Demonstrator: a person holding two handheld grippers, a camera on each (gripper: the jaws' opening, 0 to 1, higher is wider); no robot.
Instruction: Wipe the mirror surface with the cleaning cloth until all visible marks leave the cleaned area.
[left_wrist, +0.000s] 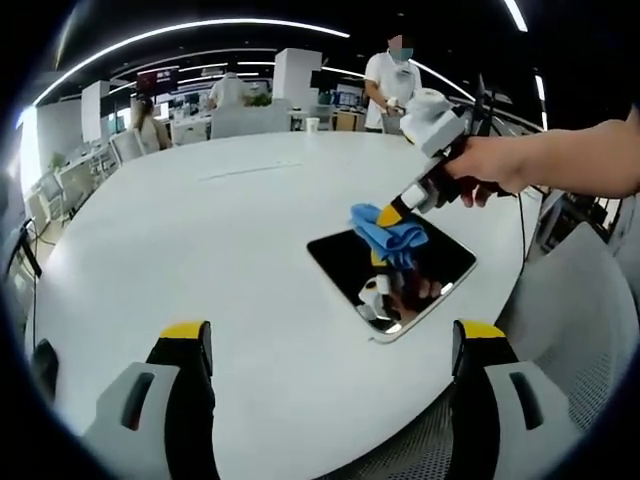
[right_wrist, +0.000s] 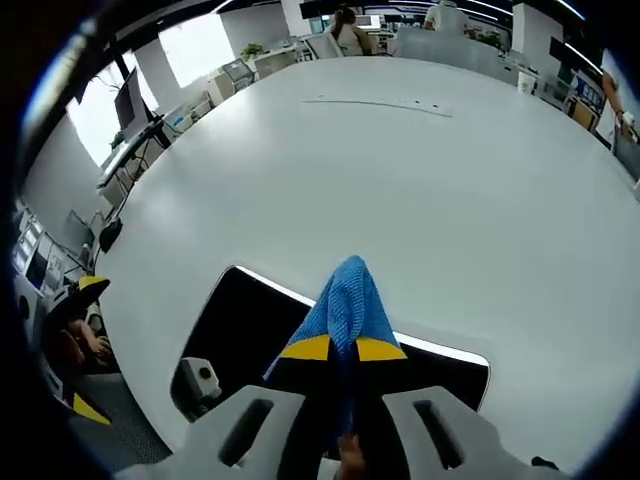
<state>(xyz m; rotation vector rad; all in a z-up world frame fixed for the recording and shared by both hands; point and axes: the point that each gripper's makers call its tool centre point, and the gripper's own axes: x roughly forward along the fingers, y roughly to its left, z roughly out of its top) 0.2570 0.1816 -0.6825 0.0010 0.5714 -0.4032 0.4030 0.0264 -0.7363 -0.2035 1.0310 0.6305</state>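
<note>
The mirror (left_wrist: 392, 268) lies flat on the white table (left_wrist: 230, 250), near its edge. The right gripper (left_wrist: 388, 215) — held in a person's hand (left_wrist: 492, 165) — is clamped on the blue cleaning cloth (left_wrist: 389, 233), which touches the mirror's far part. The left gripper (left_wrist: 335, 345) hangs short of the mirror — jaws apart, holding nothing.

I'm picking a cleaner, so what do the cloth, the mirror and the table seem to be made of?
The cloth looks like blue microfibre: a fine waffle weave and soft folds. The mirror seems to be glossy glass with a pale rim, since it reflects the gripper. The table looks like smooth white laminate or painted board; which one is unclear.
</note>
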